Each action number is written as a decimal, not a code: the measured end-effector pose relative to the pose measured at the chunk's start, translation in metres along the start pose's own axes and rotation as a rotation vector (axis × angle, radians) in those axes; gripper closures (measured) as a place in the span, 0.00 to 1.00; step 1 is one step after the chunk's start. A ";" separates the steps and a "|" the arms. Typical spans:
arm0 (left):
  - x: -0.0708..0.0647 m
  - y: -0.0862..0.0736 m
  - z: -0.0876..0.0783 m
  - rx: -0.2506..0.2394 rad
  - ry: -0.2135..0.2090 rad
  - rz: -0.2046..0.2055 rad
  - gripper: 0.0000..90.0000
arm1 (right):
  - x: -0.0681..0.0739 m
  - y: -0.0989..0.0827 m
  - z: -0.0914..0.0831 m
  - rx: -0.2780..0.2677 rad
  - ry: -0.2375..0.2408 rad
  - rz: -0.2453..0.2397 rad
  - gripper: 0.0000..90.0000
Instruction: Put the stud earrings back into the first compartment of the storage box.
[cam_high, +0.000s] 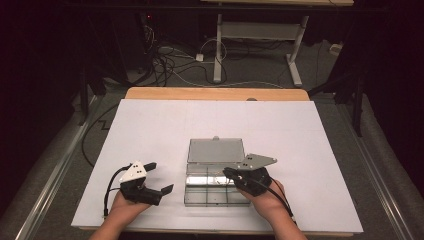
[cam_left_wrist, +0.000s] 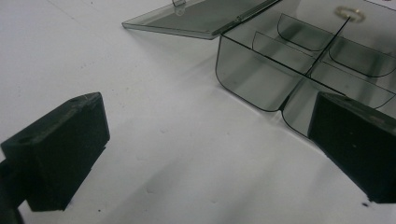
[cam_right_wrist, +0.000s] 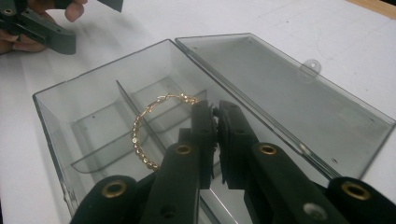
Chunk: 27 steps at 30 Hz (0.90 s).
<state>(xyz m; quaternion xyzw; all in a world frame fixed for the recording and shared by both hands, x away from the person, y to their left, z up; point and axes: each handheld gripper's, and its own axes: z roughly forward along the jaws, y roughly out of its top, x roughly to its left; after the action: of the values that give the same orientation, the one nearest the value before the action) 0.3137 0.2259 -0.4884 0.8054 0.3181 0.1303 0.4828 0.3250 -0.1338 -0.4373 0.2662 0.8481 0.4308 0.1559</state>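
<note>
Just one gold bracelet (cam_right_wrist: 148, 128) hangs over one open box (cam_right_wrist: 84, 100).

A white sheet (cam_high: 150, 130) covers the surface, whose wooden edge (cam_high: 215, 93) shows at the far side. Beyond it the room is dark. A grey carpeted floor (cam_high: 250, 70) carries a tangle of black and white cables (cam_high: 170, 62). Farther back stands a second table on a white metal frame (cam_high: 257, 40). Metal rails (cam_high: 50, 170) run along both sides of the surface.
</note>
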 end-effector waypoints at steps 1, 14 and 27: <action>0.000 0.000 0.000 0.000 -0.001 0.000 0.00 | 0.001 0.002 0.002 0.001 0.004 -0.004 0.96; -0.001 0.000 0.000 0.000 0.006 0.003 0.00 | 0.016 0.022 0.021 0.016 0.045 -0.043 0.96; -0.001 0.000 0.000 -0.001 0.006 0.008 0.00 | 0.029 0.037 0.039 0.039 0.066 -0.079 0.96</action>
<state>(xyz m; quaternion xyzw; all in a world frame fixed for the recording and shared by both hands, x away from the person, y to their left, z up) 0.3128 0.2254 -0.4883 0.8062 0.3163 0.1349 0.4815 0.3322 -0.0731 -0.4306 0.2209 0.8709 0.4162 0.1396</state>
